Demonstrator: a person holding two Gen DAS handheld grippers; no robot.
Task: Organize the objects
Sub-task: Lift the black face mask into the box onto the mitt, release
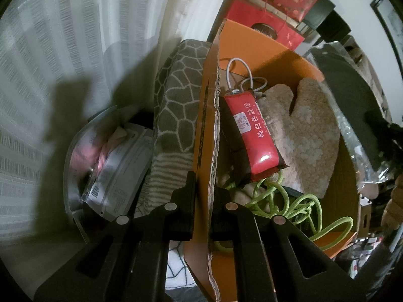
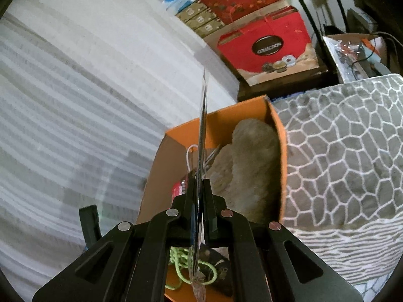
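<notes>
the orange box [image 1: 289, 58] stands against a grey patterned cushion [image 1: 176, 95], with a mitten [image 1: 302, 130], red packet [image 1: 254, 136] and green cord [image 1: 289, 201] inside. the left gripper [image 1: 202, 201] is clenched on its torn flap [image 1: 214, 151]; the right gripper [image 2: 200, 201], above the box, pinches a clear plastic bag [image 2: 202, 125] edge-on toward 12 o'clock. the limp bag may snag on the rim at 6 o'clock, or the flap may tear.

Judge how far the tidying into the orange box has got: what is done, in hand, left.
Done: mitten, red packet, green cord lie in the orange box. In hand: left tool pinches the box wall; right tool carries a clear bag. Left: bagging that in.
</notes>
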